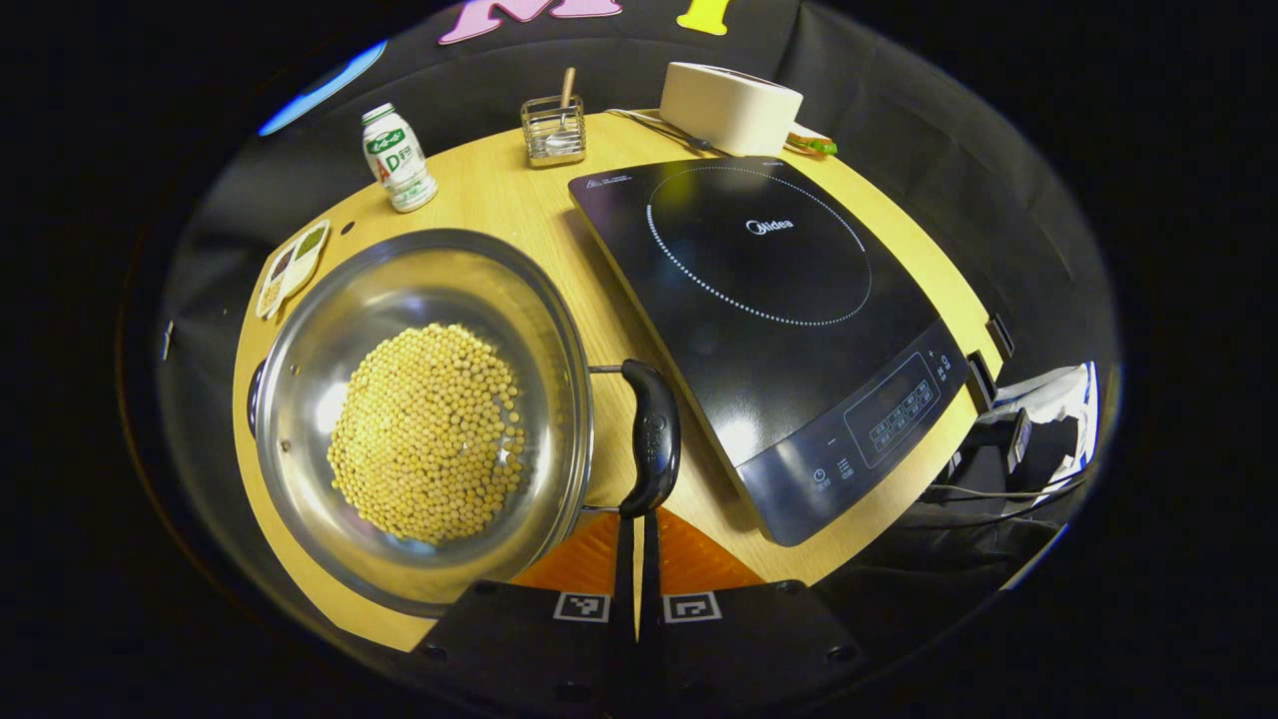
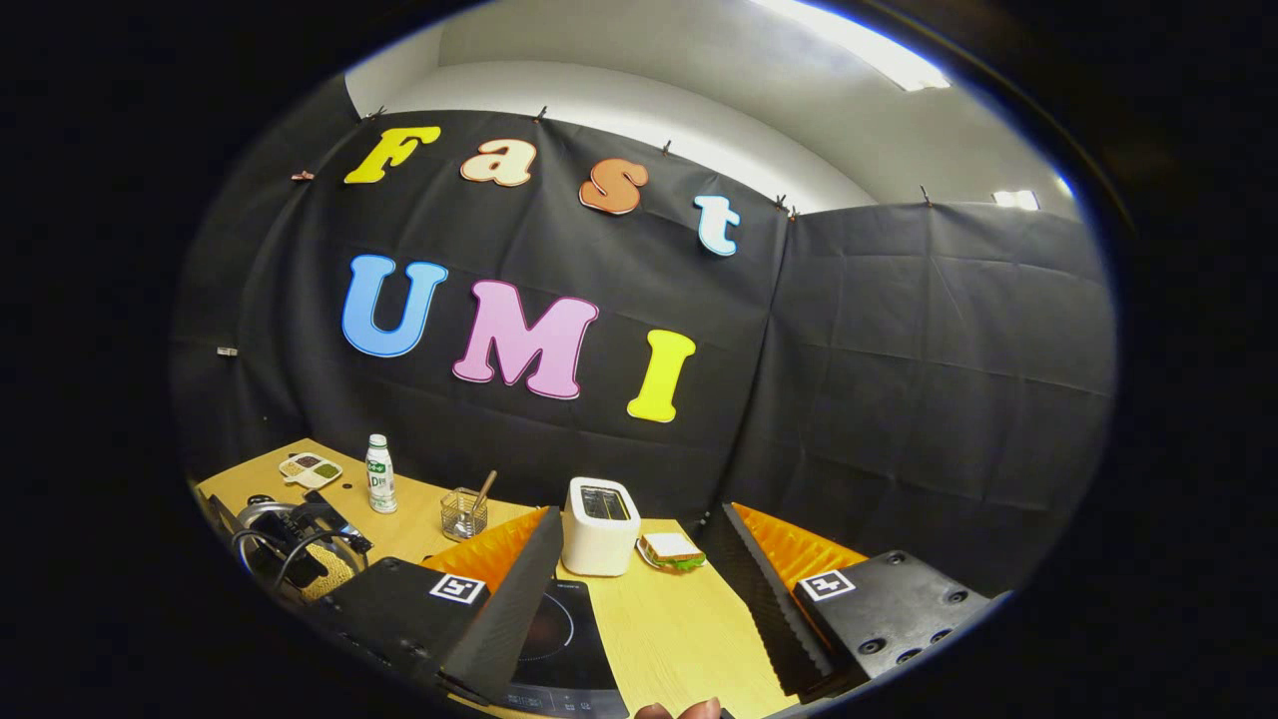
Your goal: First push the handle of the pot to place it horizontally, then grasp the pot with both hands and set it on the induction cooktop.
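Note:
A steel pot (image 1: pixel 300 419) holding a heap of yellow soybeans (image 1: pixel 429 434) stands on the wooden table, left of the black induction cooktop (image 1: pixel 769 300). Its black side handle (image 1: pixel 651 434) sticks out from the right rim on two wire arms, between pot and cooktop. My left gripper (image 1: pixel 637 524) is shut with nothing between its fingers, and its tips are right at the handle's near end. My right gripper (image 2: pixel 641 514) is open and held high above the table's near edge, facing the wall. The cooktop (image 2: pixel 559 639) lies below its left finger.
At the table's far edge stand a white toaster (image 1: pixel 729 105), a glass cup with a stick (image 1: pixel 552 130) and a small white bottle (image 1: pixel 397 160). A little sauce tray (image 1: pixel 293 268) lies behind the pot. A sandwich (image 2: pixel 671 549) sits by the toaster (image 2: pixel 599 524). Cables hang off the table's right side.

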Motion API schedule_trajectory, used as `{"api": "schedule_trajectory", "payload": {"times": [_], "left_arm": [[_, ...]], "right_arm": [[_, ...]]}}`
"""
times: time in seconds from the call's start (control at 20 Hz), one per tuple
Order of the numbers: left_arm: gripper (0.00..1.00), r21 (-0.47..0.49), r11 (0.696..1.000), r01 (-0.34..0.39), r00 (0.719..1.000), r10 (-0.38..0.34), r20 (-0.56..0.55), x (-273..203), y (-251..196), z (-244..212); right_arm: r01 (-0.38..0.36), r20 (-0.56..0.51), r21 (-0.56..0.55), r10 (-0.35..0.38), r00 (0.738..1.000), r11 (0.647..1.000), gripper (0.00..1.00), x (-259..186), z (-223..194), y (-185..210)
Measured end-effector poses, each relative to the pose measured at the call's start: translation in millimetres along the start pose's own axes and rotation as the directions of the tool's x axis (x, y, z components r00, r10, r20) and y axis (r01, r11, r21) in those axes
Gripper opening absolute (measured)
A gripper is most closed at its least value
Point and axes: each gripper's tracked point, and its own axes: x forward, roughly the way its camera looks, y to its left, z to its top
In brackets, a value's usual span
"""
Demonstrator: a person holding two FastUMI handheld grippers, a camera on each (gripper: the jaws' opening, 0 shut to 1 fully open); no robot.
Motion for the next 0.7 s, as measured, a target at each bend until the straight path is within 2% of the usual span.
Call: {"api": "schedule_trajectory", "payload": {"times": [0.25,0.5,0.7], "left_arm": [[0.05,0.007,1.000,-0.016,1.000,0.016,0.014,9,-6,23],[0.05,-0.079,0.996,-0.031,0.998,0.035,0.043,18,-3,47],[0.05,-0.090,0.995,-0.040,0.998,0.045,0.054,25,0,66]], "right_arm": [[0.017,0.001,-0.003,-0.017,1.000,1.000,0.98,-5,-1,-9],[0.033,-0.011,-0.001,-0.033,0.999,0.999,0.98,-9,-4,-16],[0.034,-0.021,-0.009,-0.034,0.999,0.999,0.98,-13,-8,-17]]}}
